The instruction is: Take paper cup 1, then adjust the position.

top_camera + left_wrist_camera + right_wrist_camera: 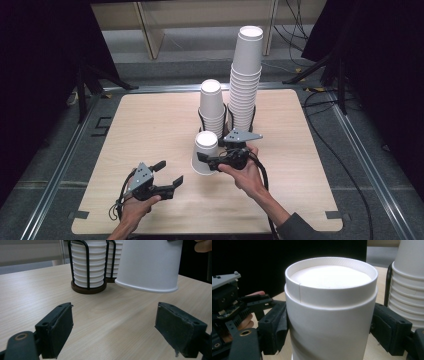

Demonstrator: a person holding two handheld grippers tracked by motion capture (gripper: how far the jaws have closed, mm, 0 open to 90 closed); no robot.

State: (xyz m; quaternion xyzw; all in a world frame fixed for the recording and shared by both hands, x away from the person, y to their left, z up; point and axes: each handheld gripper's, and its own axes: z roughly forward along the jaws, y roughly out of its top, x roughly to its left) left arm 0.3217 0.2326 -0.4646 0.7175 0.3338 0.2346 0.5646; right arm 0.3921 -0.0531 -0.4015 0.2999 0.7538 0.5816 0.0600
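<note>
Holding clear of the work, nearest: left gripper (169, 176), jaws apart on nothing despite a narrow setting, low over the wooden table (150, 115). Beyond it: right gripper (210, 159), pads clamped on the sides of an upturned paper cup (205, 152), rim just off the tabletop by the left gripper view. Farther: short cup stack (212, 105) and tall cup stack (246, 75) in wire holders. Step judged: setting the cup down; next calls for lowering until the rim seats, then releasing.

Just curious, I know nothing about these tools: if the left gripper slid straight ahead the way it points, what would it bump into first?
Probably the upside-down paper cup the right gripper holds; depth is uncertain.
</note>
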